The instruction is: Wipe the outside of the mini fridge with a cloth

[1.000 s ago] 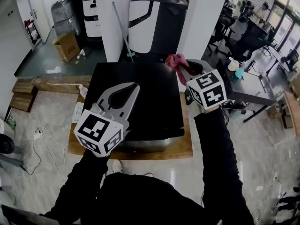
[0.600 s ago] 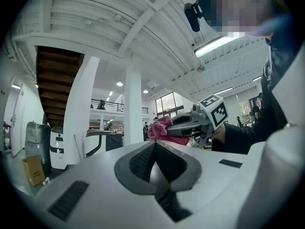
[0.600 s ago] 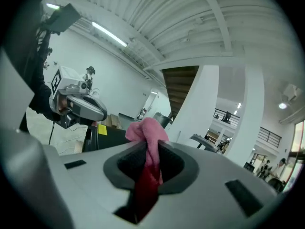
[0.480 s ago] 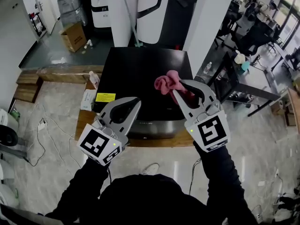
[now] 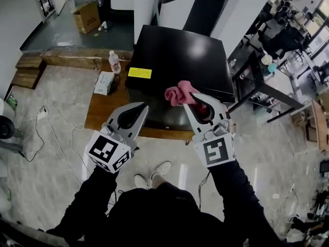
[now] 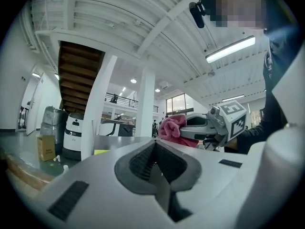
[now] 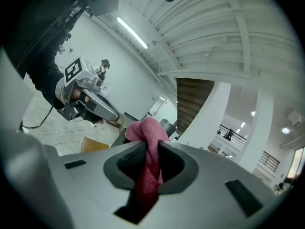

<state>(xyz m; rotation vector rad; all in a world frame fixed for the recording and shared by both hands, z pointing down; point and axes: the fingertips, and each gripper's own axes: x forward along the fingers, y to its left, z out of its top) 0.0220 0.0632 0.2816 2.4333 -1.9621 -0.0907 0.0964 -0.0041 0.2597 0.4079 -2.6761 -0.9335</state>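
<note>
Pink cloth (image 5: 178,93) is sitting pinched in the right gripper's (image 5: 191,103) closed jaws, just at the black mini fridge's (image 5: 180,55) near top edge, while the left gripper's (image 5: 142,108) jaws are resting together, empty, lower down.

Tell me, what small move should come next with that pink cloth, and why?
Probably lower the right gripper until the pink cloth presses on the black mini fridge top, near its front edge. The cloth is already clamped in that gripper's shut jaws and sits over that edge, though contact can't be judged. The left gripper is shut and empty, so it offers no help.
</note>
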